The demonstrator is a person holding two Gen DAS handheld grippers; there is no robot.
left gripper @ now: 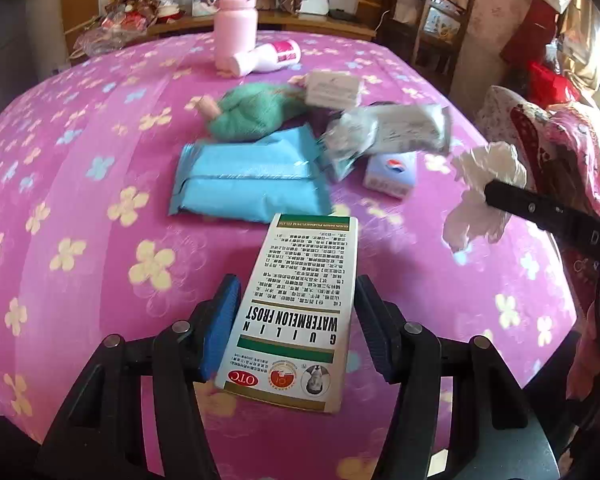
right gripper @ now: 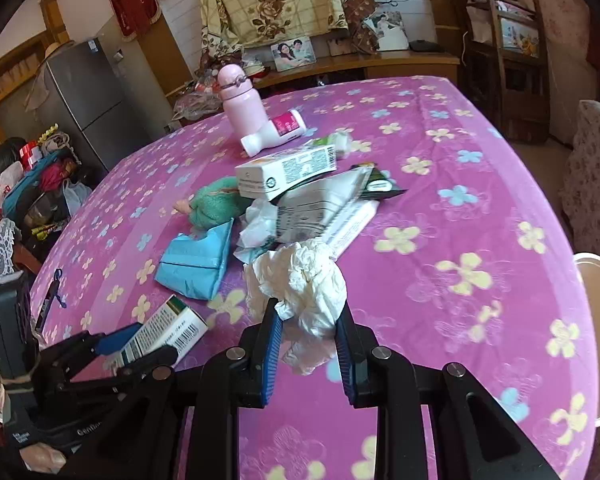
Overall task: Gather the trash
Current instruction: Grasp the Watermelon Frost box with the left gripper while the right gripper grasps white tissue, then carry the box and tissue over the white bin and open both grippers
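In the left wrist view my left gripper (left gripper: 296,282) is shut on a white and green medicine box (left gripper: 296,320), which hangs above the pink flowered tablecloth (left gripper: 80,220) with a blue pad against each long side. The right wrist view shows the same box (right gripper: 168,330) in that gripper (right gripper: 148,344) at the lower left. My right gripper (right gripper: 308,306) is shut on a crumpled white tissue (right gripper: 304,280), lifted a little above the cloth. From the left wrist view the tissue (left gripper: 484,196) hangs at the right, with one black finger (left gripper: 540,210) across it.
A pile lies mid-table: blue tissue pack (left gripper: 244,184), green knitted doll (left gripper: 252,114), white cartons and wrappers (right gripper: 300,192), small blue box (left gripper: 390,174). Behind stand a pink bottle (right gripper: 240,100) and a tipped white bottle (right gripper: 272,132). A white-rimmed round container (right gripper: 596,340) sits beyond the right table edge.
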